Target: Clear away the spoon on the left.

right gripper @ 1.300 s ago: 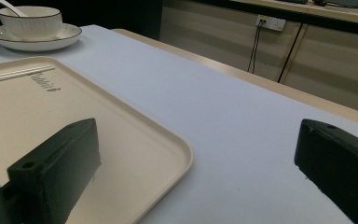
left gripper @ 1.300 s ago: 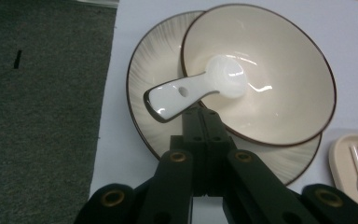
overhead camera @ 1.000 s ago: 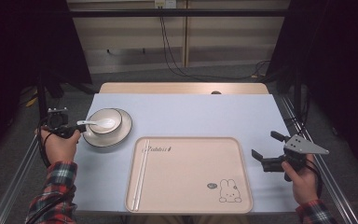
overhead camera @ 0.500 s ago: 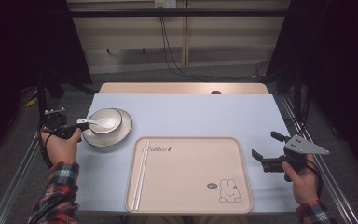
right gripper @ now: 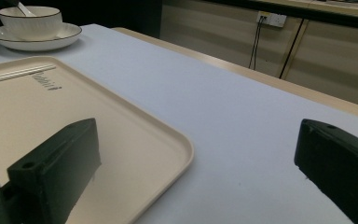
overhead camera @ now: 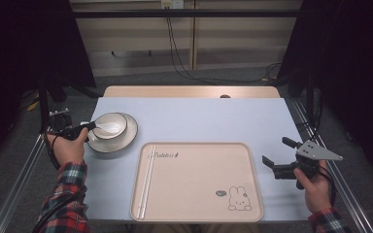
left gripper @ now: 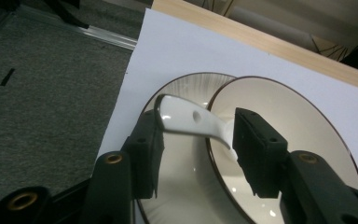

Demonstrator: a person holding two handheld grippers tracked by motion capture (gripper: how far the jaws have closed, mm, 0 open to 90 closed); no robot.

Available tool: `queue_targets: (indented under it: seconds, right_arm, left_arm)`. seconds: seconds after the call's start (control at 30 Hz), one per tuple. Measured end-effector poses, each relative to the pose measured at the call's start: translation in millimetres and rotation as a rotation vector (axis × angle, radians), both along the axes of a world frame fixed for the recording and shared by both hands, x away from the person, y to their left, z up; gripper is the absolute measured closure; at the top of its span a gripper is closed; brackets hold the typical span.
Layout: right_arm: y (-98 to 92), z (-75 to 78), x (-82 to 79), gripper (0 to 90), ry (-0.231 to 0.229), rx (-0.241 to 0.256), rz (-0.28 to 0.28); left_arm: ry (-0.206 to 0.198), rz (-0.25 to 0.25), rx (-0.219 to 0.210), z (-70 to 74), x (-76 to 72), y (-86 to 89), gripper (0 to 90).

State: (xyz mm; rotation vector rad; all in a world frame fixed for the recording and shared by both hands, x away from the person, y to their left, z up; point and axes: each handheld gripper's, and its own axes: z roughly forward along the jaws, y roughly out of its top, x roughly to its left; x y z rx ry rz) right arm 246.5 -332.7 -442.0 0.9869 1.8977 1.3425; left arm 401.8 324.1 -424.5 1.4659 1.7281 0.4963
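— Where's the spoon (left gripper: 191, 122)?
— Its handle sticks out over the rim of the bowl (overhead camera: 110, 125), which sits on the saucer (overhead camera: 126, 138) left of the tray (overhead camera: 199, 182). The left tongs (left gripper: 196, 154) straddle that handle, jaws apart, not yet clamping.
— And the right tongs (overhead camera: 278, 154)?
— Spread wide, holding nothing, right of the tray above the tabletop (overhead camera: 213, 119).

Left claw (overhead camera: 91, 127) at spoon (overhead camera: 108, 127)
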Motion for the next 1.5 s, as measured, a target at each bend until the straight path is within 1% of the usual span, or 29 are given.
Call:
queue_targets:
  seconds: [0.03,0.1,0.17,0.23,0.27,0.3,0.4,0.5,0.53,0.57,0.7,0.73,0.77,0.8,0.83,0.87,0.93,0.97,1.0,1.07,1.17,1.2,1.23,1.3,1.33,1.37,1.43,1.47,1.5]
  right_arm:
    - [0.0,-0.5,0.3,0.0,-0.002,-0.001,0.002]
    - [0.1,-0.7,0.1,0.0,0.004,-0.001,0.006]
    - [-0.6,-0.6,0.4,0.0,0.001,-0.001,-0.003]
    - [-1.1,-1.1,0.7,0.0,0.003,0.001,0.002]
    - [-1.6,-1.4,0.9,0.0,0.002,0.001,0.001]
    - [-1.7,-1.5,0.6,0.0,0.005,0.003,-0.001]
    - [-2.1,-2.1,0.1,0.0,0.009,0.006,0.000]
    - [-1.9,-2.0,-0.6,0.0,0.008,0.010,-0.007]
    - [-1.9,-1.9,-0.6,0.0,0.007,0.007,-0.007]
    - [-2.4,-1.8,-0.5,0.0,0.002,-0.001,-0.002]
    - [-2.8,-1.5,-1.8,0.0,0.010,0.007,-0.005]
    - [-3.2,-1.5,-2.1,0.0,0.011,0.004,-0.005]
    - [-3.2,-1.6,-2.2,0.0,0.011,0.005,-0.006]
    - [-3.4,-1.7,-2.1,0.0,0.009,0.007,-0.005]
    - [-3.7,-1.6,-2.4,0.0,0.008,0.005,-0.010]
    - [-4.4,-1.3,-2.6,0.0,0.007,0.005,-0.009]
    - [-5.2,-1.0,-3.1,0.0,0.011,0.008,-0.008]
    - [-5.6,-1.3,-3.0,0.0,0.009,0.006,-0.010]
    - [-5.8,-1.6,-2.9,0.0,0.012,0.008,-0.009]
    - [-5.6,-2.1,-3.2,0.0,0.012,0.005,-0.012]
    - [-5.1,-2.7,-3.8,0.0,0.018,0.000,-0.013]
    - [-5.3,-2.8,-3.8,0.0,0.020,0.000,-0.016]
    - [-5.6,-2.9,-3.7,0.0,0.021,0.000,-0.014]
    - [-5.5,-3.5,-3.3,0.0,0.019,0.004,-0.019]
    - [-6.1,-3.7,-3.0,0.0,0.018,-0.003,-0.016]
    - [-6.3,-3.9,-2.8,0.0,0.019,-0.003,-0.015]
    - [-5.7,-4.4,-2.7,0.0,0.020,-0.003,-0.021]
    - [-5.4,-4.5,-2.7,0.0,0.024,-0.002,-0.017]
    - [-5.2,-4.7,-2.6,0.0,0.024,-0.001,-0.011]
  left_arm:
    - [0.000,-0.009,0.006,-1.0,1.3,0.7,51.9]
    - [0.001,0.002,-0.009,-3.2,4.1,-1.6,51.8]
    - [0.009,0.002,-0.005,-5.4,6.4,-3.2,52.7]
    - [0.002,0.005,0.006,-7.1,7.7,-3.1,55.2]
    - [0.003,0.007,0.001,-7.6,8.0,-3.0,55.5]
    - [-0.002,0.021,-0.021,-8.2,8.5,-4.5,56.0]
    - [-0.003,0.015,-0.022,-9.2,9.4,-4.4,57.9]
    - [-0.012,0.008,-0.008,-8.7,10.4,-5.8,61.1]
    - [-0.010,0.025,-0.032,-8.6,11.2,-8.7,62.4]
    - [-0.007,0.007,0.002,-8.2,11.8,-7.6,63.2]
    - [-0.014,0.015,-0.006,-7.6,13.9,-11.2,67.8]
    - [-0.007,0.017,-0.008,-7.5,14.7,-11.7,68.6]
    - [-0.007,0.016,-0.015,-8.5,15.7,-11.9,68.7]
    - [-0.006,0.017,-0.004,-9.1,16.2,-11.7,67.6]
    - [-0.004,0.022,-0.022,-9.9,17.0,-12.9,66.7]
    - [-0.008,0.014,-0.027,-10.9,17.7,-12.7,66.2]
    - [-0.004,0.025,-0.030,-12.1,19.1,-14.5,64.2]
    - [-0.009,0.027,-0.045,-12.7,19.6,-14.7,62.6]
    - [-0.010,0.023,-0.037,-13.1,20.3,-14.7,61.9]
    - [-0.017,0.035,-0.045,-12.5,22.1,-15.8,58.1]
    - [-0.030,0.021,-0.026,-10.8,24.2,-15.3,56.3]
    - [-0.036,0.035,-0.036,-10.9,24.9,-16.0,55.7]
    - [-0.033,0.030,-0.041,-10.7,25.4,-15.2,55.9]
    - [-0.041,0.033,-0.031,-10.7,26.9,-14.1,56.8]
    - [-0.039,0.034,-0.036,-10.5,27.5,-14.5,58.3]
    - [-0.037,0.030,-0.026,-10.5,28.0,-13.5,59.6]
    - [-0.050,0.041,-0.027,-11.1,28.2,-12.6,62.3]
    - [-0.049,0.037,-0.041,-11.5,28.4,-12.7,65.1]
    - [-0.047,0.036,-0.038,-11.8,28.8,-12.9,66.9]
